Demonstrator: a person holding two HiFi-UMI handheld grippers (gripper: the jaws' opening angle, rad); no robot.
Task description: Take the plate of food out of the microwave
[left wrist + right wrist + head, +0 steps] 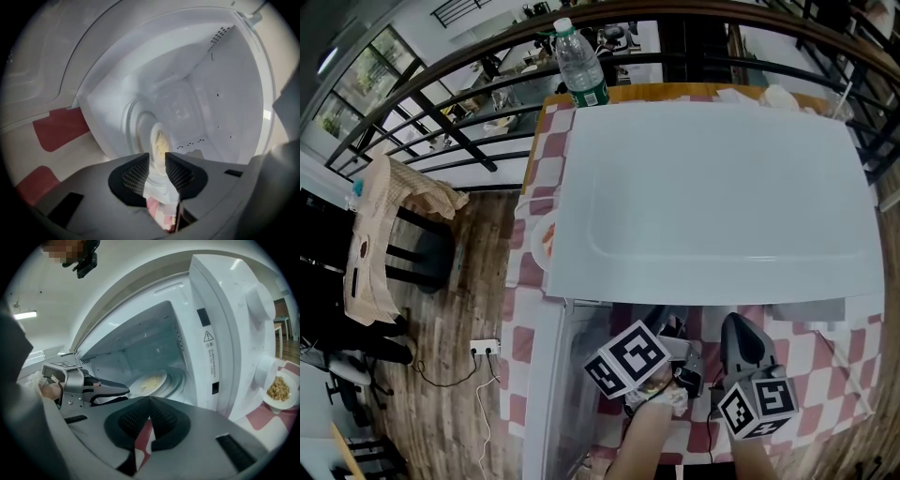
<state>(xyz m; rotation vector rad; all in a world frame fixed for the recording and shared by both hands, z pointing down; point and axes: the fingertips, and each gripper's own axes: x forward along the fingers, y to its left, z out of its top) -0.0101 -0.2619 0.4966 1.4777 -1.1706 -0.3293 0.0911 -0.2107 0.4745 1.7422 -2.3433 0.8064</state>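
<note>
Left gripper (157,157) gapes toward plate (160,139) inside microwave (225,93).

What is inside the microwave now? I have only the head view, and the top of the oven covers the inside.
Observer: A plate of food lies inside the microwave; the right gripper view shows it.
Operator: Is it held already?
Observer: No. The left gripper has its jaws apart, aimed at the plate's rim, not closed on it.
Operator: And the other one?
Observer: The right gripper has its jaws together with nothing between them, and it is outside the oven, in front of the opening.
</note>
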